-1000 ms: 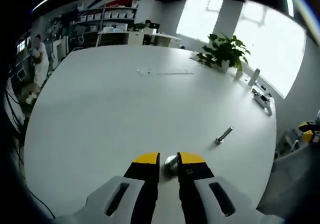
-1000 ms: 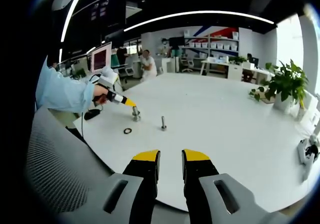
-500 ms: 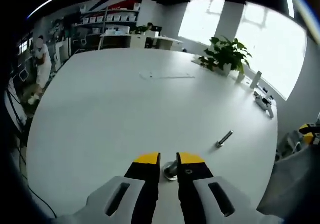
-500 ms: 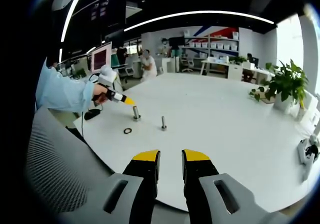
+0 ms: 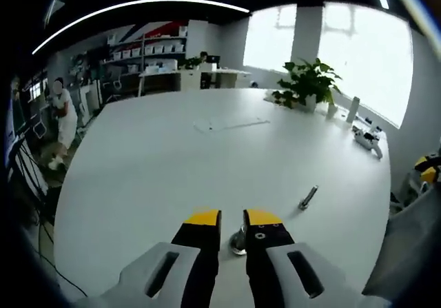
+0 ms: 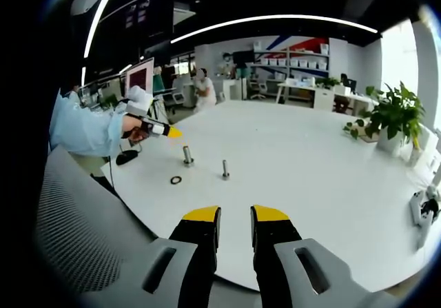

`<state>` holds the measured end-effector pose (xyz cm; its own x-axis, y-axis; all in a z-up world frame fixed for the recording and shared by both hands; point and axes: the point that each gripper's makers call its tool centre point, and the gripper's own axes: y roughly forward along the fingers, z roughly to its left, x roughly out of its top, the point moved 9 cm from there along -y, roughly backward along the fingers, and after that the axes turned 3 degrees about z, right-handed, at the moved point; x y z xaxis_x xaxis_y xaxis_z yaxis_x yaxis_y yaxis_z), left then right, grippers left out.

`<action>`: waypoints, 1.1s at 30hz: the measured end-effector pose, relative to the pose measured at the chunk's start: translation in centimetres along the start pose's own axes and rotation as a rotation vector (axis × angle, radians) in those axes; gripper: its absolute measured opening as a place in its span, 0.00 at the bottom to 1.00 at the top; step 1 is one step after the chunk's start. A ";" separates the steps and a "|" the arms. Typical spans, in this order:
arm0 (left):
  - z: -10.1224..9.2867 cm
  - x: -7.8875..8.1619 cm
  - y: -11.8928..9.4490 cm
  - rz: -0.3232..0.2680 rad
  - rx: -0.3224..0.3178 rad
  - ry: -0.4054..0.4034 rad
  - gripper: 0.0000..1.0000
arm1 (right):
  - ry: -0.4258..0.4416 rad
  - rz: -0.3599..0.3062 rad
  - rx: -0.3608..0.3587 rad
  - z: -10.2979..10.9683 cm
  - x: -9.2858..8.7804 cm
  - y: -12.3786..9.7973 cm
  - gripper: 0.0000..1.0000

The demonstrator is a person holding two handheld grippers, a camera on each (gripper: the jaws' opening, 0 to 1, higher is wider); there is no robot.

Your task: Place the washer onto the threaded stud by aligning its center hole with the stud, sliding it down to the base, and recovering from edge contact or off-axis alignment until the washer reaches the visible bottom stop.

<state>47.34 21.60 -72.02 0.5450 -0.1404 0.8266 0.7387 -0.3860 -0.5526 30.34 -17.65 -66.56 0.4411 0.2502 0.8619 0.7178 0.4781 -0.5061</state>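
Observation:
On the white table (image 6: 296,163) stand two upright threaded studs, one (image 6: 187,155) on the left and one (image 6: 224,169) to its right. A black washer (image 6: 176,180) lies flat in front of the left one. My left gripper (image 6: 171,133), held by a hand in a light blue sleeve, hovers above and left of the left stud, apart from it. In the left gripper view that stud (image 5: 238,242) shows through the narrow gap of the left gripper (image 5: 233,218), with the other stud (image 5: 307,198) further right. My right gripper (image 6: 236,215) stays near the table's edge, open and empty.
A grey mesh chair back (image 6: 76,232) rises at the left, by the table's near edge. Potted plants (image 6: 393,118) (image 5: 310,80) and small items (image 5: 365,137) sit near the far side by the windows. A person (image 5: 63,111) stands beyond the table.
My left gripper has lifted up and away from the left stud, which stays upright on the table. The right gripper, washer and other stud have not moved.

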 end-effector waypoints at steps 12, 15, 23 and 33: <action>-1.7 -1.5 -0.4 -0.002 -0.009 0.035 0.10 | 0.000 -0.001 0.001 0.1 0.1 0.1 0.20; -2.1 -2.0 -0.5 0.013 -0.017 0.054 0.10 | 0.000 -0.001 0.001 0.1 0.1 0.1 0.20; -3.2 -3.8 0.5 0.124 -0.095 0.112 0.10 | -0.001 0.000 0.001 -0.1 -0.1 0.1 0.20; -4.4 -5.8 1.5 0.274 -0.178 0.255 0.10 | -0.001 -0.001 0.002 -0.1 -0.2 0.0 0.20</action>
<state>43.51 17.87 -77.19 0.5797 -0.4721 0.6641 0.4881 -0.4515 -0.7470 30.37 -17.79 -66.74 0.4398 0.2503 0.8625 0.7175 0.4797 -0.5051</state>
